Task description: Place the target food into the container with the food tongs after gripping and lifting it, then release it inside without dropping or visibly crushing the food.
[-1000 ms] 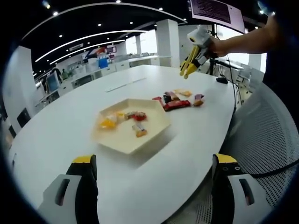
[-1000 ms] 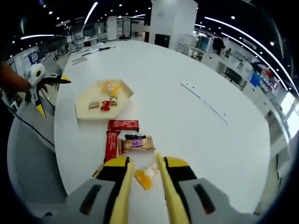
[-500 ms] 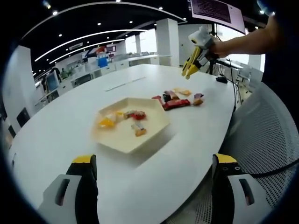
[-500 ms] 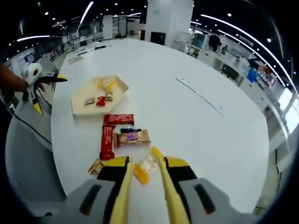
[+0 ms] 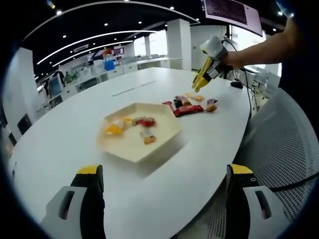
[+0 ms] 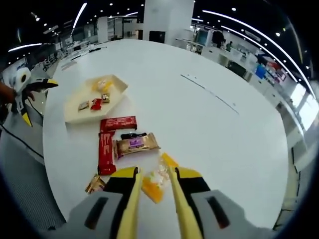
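Observation:
A cream hexagonal tray holds several small wrapped sweets. Beside it lie loose snacks: two red bars, a gold packet and an orange-yellow wrapped candy. My right gripper hovers just above that candy, its yellow tongs a narrow gap apart, framing the candy without holding it. My left gripper stands wide open near the table's edge, short of the tray, with nothing between its jaws. It also shows in the right gripper view as the left gripper, in a hand.
The big white oval table has bare room beyond the snacks. A small brown packet lies near the edge. A mesh chair stands by the table. Office desks and pillars fill the background.
My right gripper has come down and closer to the snack pile, so the orange-yellow candy looms larger between its tongs. The left gripper has stayed put.

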{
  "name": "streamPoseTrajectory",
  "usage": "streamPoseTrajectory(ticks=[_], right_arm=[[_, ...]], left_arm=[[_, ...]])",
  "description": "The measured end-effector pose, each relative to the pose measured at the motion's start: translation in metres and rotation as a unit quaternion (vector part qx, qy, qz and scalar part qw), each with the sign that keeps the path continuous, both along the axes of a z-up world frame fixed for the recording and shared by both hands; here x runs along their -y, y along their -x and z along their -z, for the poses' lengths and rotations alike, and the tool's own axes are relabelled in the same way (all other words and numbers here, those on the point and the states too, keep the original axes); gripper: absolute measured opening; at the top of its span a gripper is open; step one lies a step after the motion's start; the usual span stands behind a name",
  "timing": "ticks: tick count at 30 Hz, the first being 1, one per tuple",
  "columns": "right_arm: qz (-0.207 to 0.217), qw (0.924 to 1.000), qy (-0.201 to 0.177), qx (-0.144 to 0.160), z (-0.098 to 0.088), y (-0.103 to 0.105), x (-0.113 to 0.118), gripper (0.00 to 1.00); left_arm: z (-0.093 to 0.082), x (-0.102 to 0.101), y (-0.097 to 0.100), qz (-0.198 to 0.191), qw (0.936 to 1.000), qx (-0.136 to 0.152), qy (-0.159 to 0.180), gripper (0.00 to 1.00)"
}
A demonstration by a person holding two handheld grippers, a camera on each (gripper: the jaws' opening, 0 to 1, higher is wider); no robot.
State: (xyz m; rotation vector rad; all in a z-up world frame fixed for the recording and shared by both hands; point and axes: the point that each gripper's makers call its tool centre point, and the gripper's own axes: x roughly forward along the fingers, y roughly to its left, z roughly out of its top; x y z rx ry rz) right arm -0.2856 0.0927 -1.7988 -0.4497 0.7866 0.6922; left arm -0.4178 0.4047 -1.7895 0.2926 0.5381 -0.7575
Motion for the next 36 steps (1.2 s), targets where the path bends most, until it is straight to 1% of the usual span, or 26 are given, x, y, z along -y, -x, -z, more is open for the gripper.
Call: streamPoseTrajectory(ticks=[2, 5, 10, 15, 17, 19, 22, 26, 29, 30, 31, 33, 36], right_arm=[[-0.013, 0.9998, 0.015, 0.004, 0.006, 0.002, -0.001, 0.29], [-0.019, 0.9995, 0.024, 0.005, 0.009, 0.003, -0.001, 0.29], [-0.028, 0.9985, 0.048, 0.004, 0.016, 0.005, 0.009, 0.29], [-0.017, 0.9985, 0.052, -0.002, 0.016, 0.008, 0.027, 0.29], [-0.005, 0.9990, 0.043, -0.003, 0.012, 0.009, 0.032, 0.29], [-0.001, 0.9992, 0.041, 0.000, 0.009, 0.008, 0.031, 0.29], [0.003, 0.9995, 0.030, 0.004, 0.007, 0.006, 0.021, 0.29], [0.022, 0.9997, 0.011, 0.009, 0.006, 0.001, 0.010, 0.29], [0.034, 0.9986, 0.026, 0.032, 0.009, -0.006, 0.009, 0.29], [0.038, 0.9983, 0.027, 0.035, 0.010, -0.006, 0.009, 0.29], [0.036, 0.9980, 0.036, 0.036, 0.014, -0.004, 0.009, 0.29], [0.031, 0.9983, 0.041, 0.026, 0.019, 0.000, 0.008, 0.29], [0.032, 0.9984, 0.042, 0.022, 0.019, 0.002, 0.014, 0.29]], left_arm=[[-0.001, 0.000, 0.000, -0.001, 1.0000, 0.000, 0.001, 0.99], [0.000, 0.000, 0.000, -0.001, 1.0000, -0.001, 0.001, 0.99], [0.000, 0.000, 0.000, -0.001, 1.0000, -0.002, 0.002, 0.99], [-0.001, 0.001, 0.000, -0.002, 1.0000, -0.003, 0.005, 0.99], [0.000, 0.001, 0.001, 0.001, 1.0000, -0.004, 0.003, 0.98], [0.001, 0.002, 0.001, 0.003, 1.0000, -0.004, 0.002, 0.98], [0.001, 0.002, 0.002, 0.004, 1.0000, -0.006, 0.001, 0.98], [0.002, 0.002, 0.002, 0.004, 1.0000, -0.006, -0.001, 0.98], [0.002, 0.001, 0.001, 0.001, 1.0000, -0.007, -0.001, 0.98], [0.002, 0.001, 0.001, 0.001, 1.0000, -0.006, -0.001, 0.98], [0.002, 0.001, 0.001, 0.001, 1.0000, -0.005, -0.002, 0.98], [0.002, 0.000, 0.001, 0.000, 1.0000, -0.005, -0.001, 0.98], [0.001, 0.000, 0.000, -0.002, 1.0000, -0.004, 0.001, 0.98]])
